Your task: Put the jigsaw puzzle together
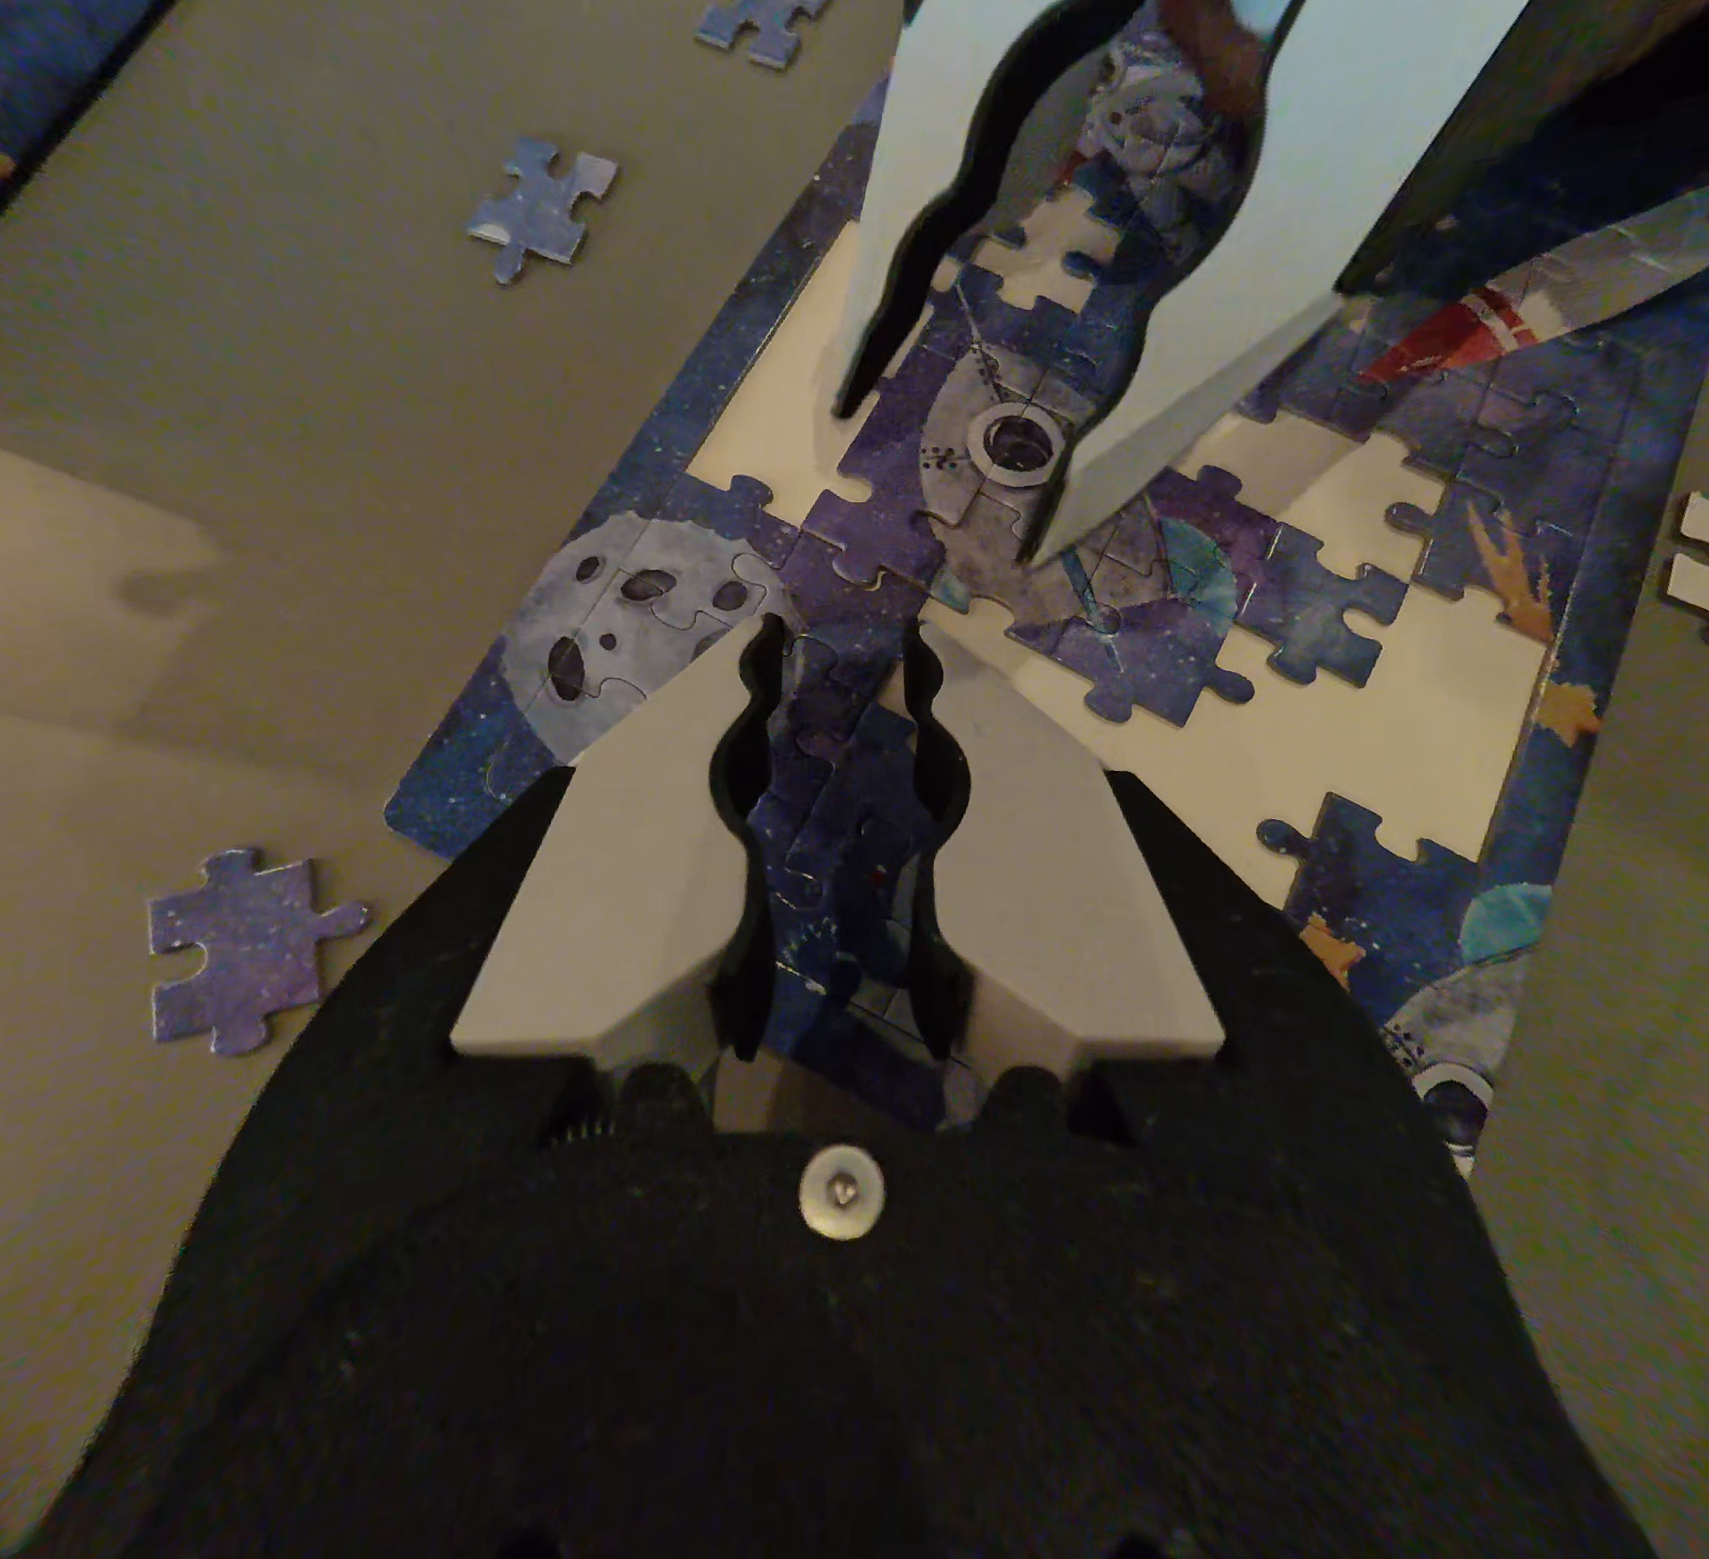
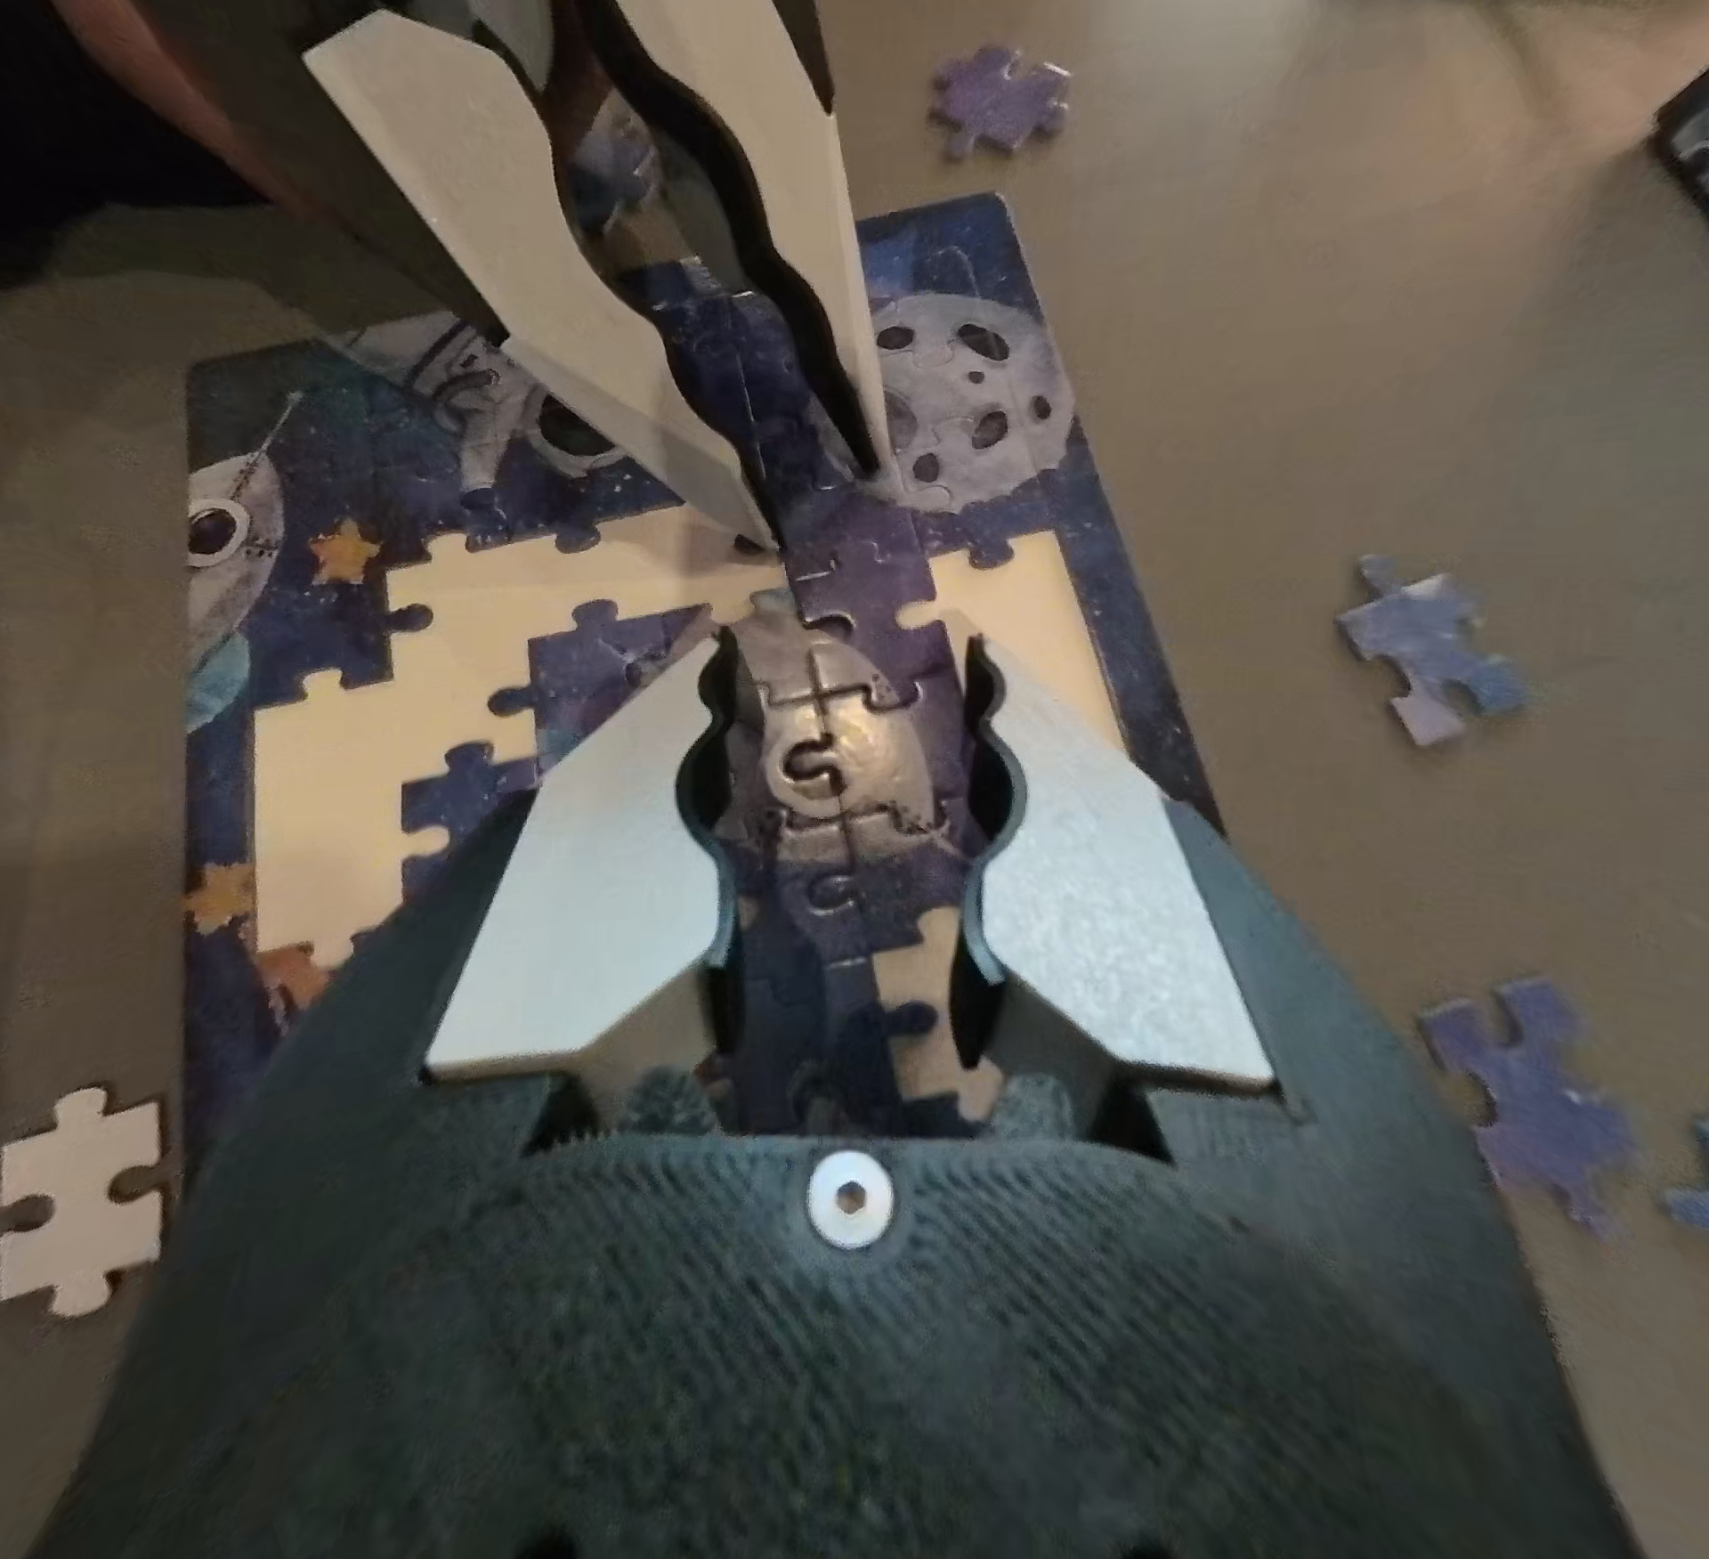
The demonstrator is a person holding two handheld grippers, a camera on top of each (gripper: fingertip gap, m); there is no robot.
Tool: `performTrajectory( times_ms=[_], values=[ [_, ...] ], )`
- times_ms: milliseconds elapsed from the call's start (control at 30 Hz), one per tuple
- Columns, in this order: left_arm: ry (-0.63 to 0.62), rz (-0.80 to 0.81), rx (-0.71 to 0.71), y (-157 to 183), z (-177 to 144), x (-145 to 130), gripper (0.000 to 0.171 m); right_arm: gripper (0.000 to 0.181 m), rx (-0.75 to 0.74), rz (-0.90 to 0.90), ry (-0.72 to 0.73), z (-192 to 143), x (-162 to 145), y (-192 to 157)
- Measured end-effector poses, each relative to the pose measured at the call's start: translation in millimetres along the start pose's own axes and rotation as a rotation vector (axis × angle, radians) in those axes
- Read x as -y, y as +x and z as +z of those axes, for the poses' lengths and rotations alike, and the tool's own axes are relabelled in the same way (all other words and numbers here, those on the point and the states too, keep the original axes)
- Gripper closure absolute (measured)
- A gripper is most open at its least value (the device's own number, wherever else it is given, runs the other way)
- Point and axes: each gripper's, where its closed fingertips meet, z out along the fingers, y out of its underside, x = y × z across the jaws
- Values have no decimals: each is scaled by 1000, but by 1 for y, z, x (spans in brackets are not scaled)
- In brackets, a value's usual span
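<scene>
Half-built space jigsaw puzzle (image 1: 1156,608) on bench (image 1: 277,497): grey moon, white gaps. No readable writing. Both tongs (image 1: 842,636) (image 2: 846,636) parted, empty.

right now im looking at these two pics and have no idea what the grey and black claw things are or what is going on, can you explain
Each claw is a hand-held gripper: a person carries one in each hand, and a camera on each looks forward along its two fingers. So each picture shows its own gripper at the bottom and the other one coming in from the top.

The left hand-held gripper and the right hand-held gripper are both open and hold nothing. Their tips meet over a half-finished space jigsaw puzzle lying on a grey table. It shows a cratered moon and a red-tipped rocket, with pale gaps where pieces are missing.

Loose pieces lie around it, such as a purple piece and a face-down white piece. The grippers seem to be pressing or nudging pieces near the middle, though contact is hard to confirm.
</scene>
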Motion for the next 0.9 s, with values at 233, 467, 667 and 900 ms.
performTrajectory(
  times_ms=[233, 467, 667, 900],
  values=[
    [0, 5, -1, 0, 0, 0, 147, 141, -5, -30, -8, 10, 5, 2],
    [-1, 8, -1, 1, 0, 0, 147, 148, 11, -40, 30, 7, 11, -2],
    [-1, 9, -2, 1, 0, 0, 147, 145, 71, -44, 20, 9, 8, -13],
    [-1, 9, -2, 1, 0, 0, 146, 145, 85, -54, 22, 7, 7, -18]
  ],
)
